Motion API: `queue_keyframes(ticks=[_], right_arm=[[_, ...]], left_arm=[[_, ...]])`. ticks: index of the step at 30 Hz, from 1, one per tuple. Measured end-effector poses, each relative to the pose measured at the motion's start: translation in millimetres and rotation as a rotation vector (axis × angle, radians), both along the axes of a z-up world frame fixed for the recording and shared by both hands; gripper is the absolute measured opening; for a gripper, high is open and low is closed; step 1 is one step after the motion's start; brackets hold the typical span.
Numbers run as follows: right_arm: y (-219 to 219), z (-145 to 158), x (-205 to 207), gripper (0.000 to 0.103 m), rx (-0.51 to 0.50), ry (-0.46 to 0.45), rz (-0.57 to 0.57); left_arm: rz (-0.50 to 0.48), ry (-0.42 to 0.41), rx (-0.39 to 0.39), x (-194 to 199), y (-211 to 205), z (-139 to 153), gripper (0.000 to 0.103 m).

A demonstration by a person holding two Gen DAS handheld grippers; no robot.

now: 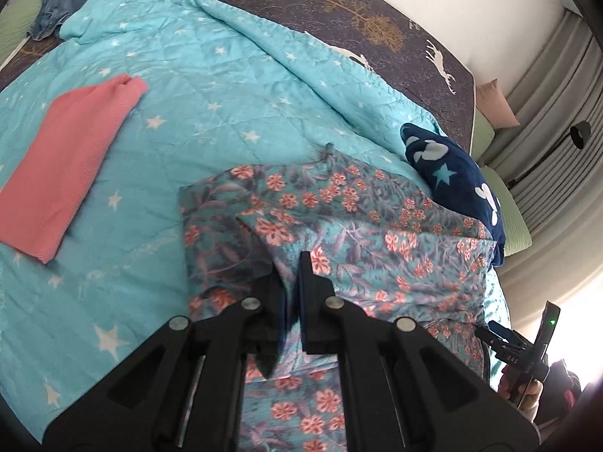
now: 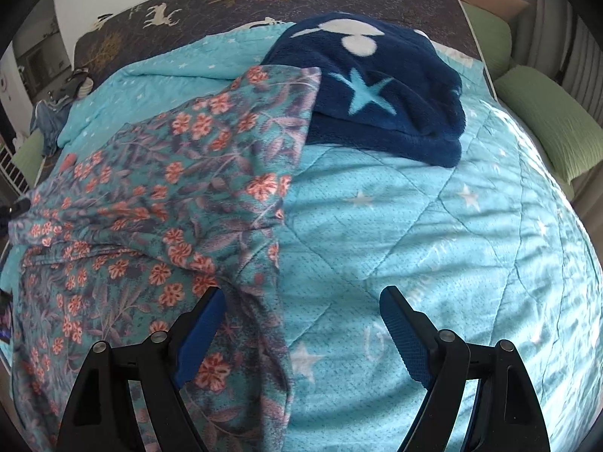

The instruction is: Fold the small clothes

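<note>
**Floral garment pinched on the bed**

The left gripper [image 1: 292,275] had its jaws closed tight on a fold of the floral garment [image 1: 339,226], the cloth bunched up between the two fingers and draped back under the tool. The rest of the garment lay spread ahead of it and off to its right on the turquoise star-print quilt [image 1: 196,86].

The right gripper [image 2: 301,309] hung over the quilt with its jaws spread wide and nothing gripped. The garment's edge ran between its fingers: the left finger [image 2: 199,324] sat over the floral cloth, though I could not tell whether it touched it, and the other one stood over bare quilt.

A folded pink cloth [image 1: 64,173] lay well apart on the quilt, to the left of the floral piece. A navy fleece with a pale blue star [image 2: 380,90] sat at the garment's far corner, the floral edge lying against it.

The only writing was a few small letters on the other gripper [image 1: 516,354], seen at the edge of the left camera's view, too small to read reliably.
</note>
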State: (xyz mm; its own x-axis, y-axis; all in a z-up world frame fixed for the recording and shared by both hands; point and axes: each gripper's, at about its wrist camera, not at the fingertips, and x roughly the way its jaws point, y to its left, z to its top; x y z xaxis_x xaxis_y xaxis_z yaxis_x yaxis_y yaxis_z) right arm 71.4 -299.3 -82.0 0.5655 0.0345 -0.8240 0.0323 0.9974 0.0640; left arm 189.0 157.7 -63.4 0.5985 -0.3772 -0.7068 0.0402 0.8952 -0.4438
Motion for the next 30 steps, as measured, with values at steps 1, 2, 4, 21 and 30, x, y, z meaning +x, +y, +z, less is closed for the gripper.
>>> queue_keyframes(ticks=[1,2,4,21,30], right_arm=[[-2,0,1,0.086,0.005,0.002,-0.002],[-3,0,1,0.086,0.008,0.003,-0.003],[-5,1,1,0.086,0.017,0.002,-0.003],[8,-3,-1,0.086,0.039,0.024,0.029],[-8,8,3,0.012,0.178,-0.004,-0.03]], left_arm=[[0.001,0.004,0.004,0,1,-2,0.006],[0.003,0.011,0.011,-2,2,-5,0.006],[0.006,0.026,0.023,-4,3,-12,0.007],[-0.06,0.074,0.089,-21,-10,-31,0.004],[-0.088,0.058,-0.039,-19,21,0,0.005]])
